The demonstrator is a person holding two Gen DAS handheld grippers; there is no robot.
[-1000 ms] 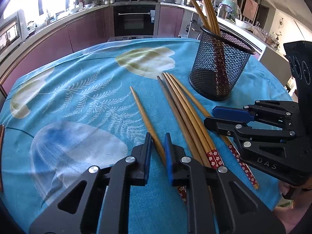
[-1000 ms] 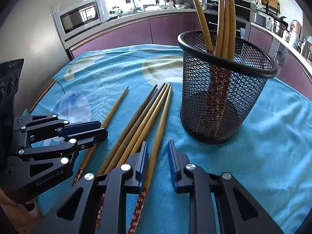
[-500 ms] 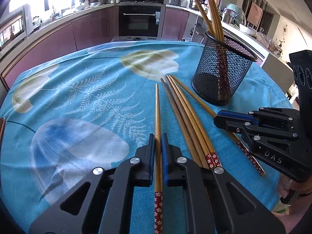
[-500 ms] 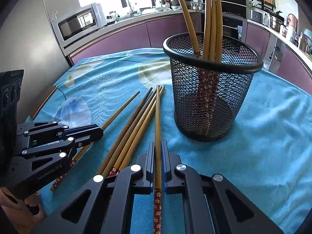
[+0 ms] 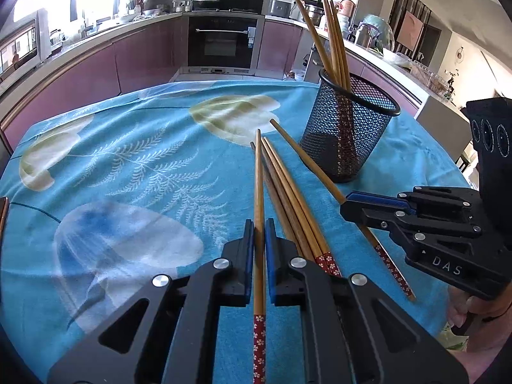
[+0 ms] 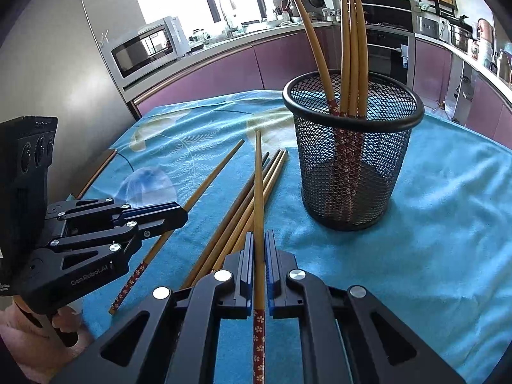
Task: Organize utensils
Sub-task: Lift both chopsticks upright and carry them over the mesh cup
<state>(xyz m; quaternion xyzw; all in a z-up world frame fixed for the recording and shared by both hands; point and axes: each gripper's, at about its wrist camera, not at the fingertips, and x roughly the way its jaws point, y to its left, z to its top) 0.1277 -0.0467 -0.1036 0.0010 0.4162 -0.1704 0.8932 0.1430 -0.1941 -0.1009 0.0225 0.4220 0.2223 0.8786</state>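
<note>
My left gripper [image 5: 259, 224] is shut on a wooden chopstick [image 5: 258, 176] that points straight ahead, its red flowered end toward the camera. In the right wrist view my right gripper [image 6: 259, 236] is shut on another chopstick [image 6: 258, 185], which crosses above three loose chopsticks [image 6: 243, 201] on the cloth. Each gripper shows in the other's view: the right gripper [image 5: 348, 201] with its chopstick [image 5: 307, 156], and the left gripper [image 6: 182, 216] with its chopstick [image 6: 217, 172]. A black mesh holder [image 6: 352, 166] stands just beyond, with several chopsticks [image 6: 350, 48] upright in it.
The table wears a blue leaf-print cloth [image 5: 128, 166]. Its right edge drops off behind the mesh holder [image 5: 348, 147]. A person's hands [image 5: 464, 313] [image 6: 64, 316] grip the handles. Purple kitchen cabinets, an oven and a microwave [image 6: 147, 51] lie past the table.
Both grippers went from open jaws around chopsticks to shut on them. Each held chopstick has swung in line with its gripper and come up from the cloth.
</note>
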